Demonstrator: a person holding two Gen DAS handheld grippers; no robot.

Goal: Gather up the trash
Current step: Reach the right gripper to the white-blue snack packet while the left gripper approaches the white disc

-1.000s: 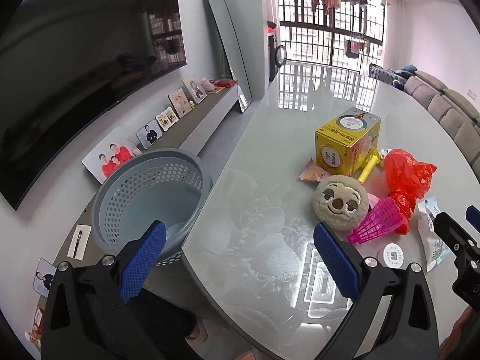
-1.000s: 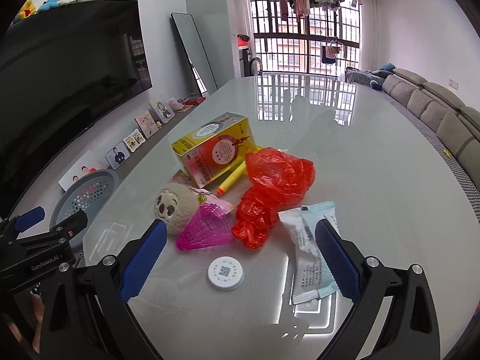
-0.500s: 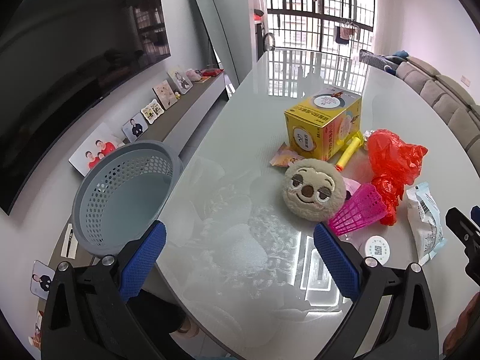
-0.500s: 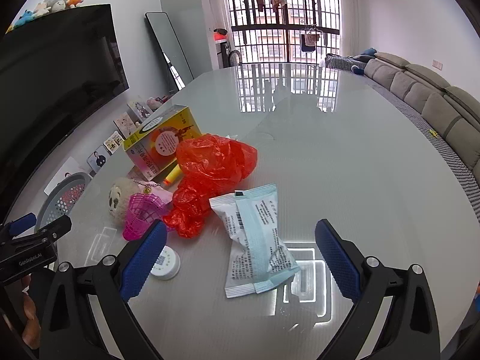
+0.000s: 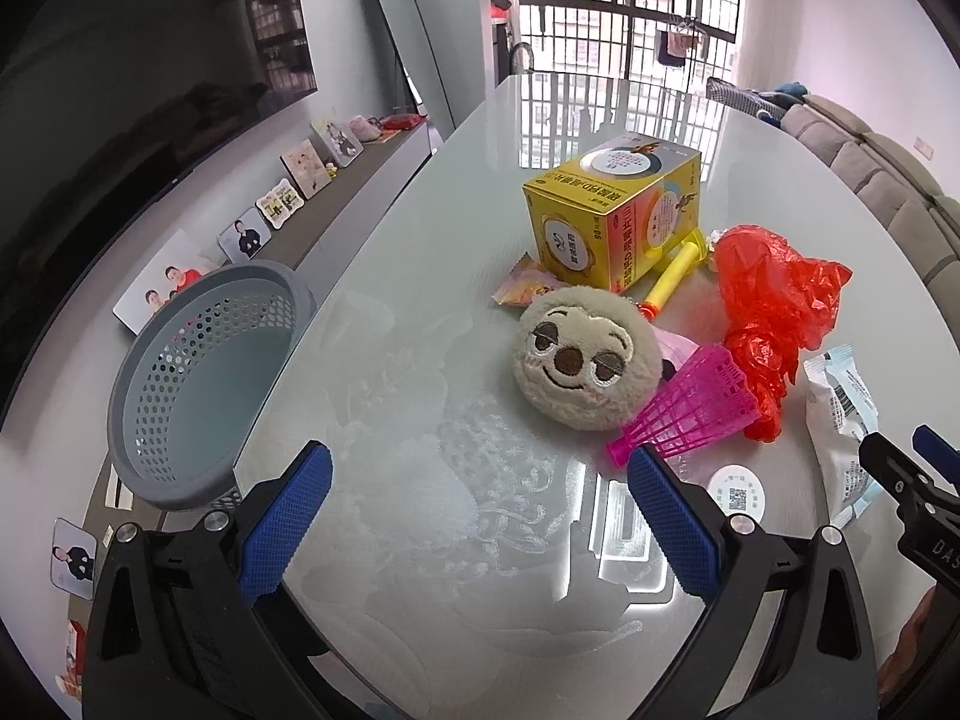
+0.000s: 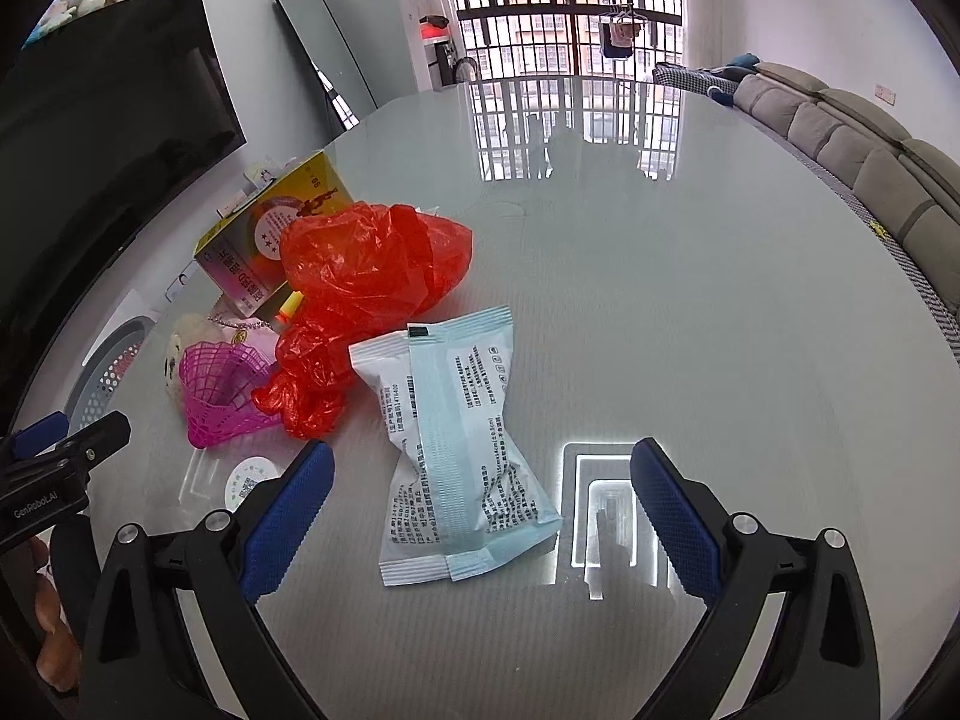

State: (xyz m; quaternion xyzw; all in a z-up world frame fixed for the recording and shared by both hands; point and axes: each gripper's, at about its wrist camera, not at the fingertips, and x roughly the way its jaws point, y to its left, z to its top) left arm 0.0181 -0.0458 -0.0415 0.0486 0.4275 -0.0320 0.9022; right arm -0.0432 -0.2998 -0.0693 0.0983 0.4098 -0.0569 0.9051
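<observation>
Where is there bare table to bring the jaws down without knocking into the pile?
Bare glass lies right of the white packet toward the sofa, and beyond the red bag toward the window. Another free patch sits between the plush toy and the grey basket. It is crowded around the yellow box and pink shuttlecock.

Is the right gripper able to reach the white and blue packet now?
Probably yes. The right gripper is open, and the white and blue packet lies flat on the table between its fingers, with nothing covering it.

A plush toy (image 5: 585,360) lies beside a pink shuttlecock (image 5: 690,411) on the table (image 5: 420,480).
</observation>
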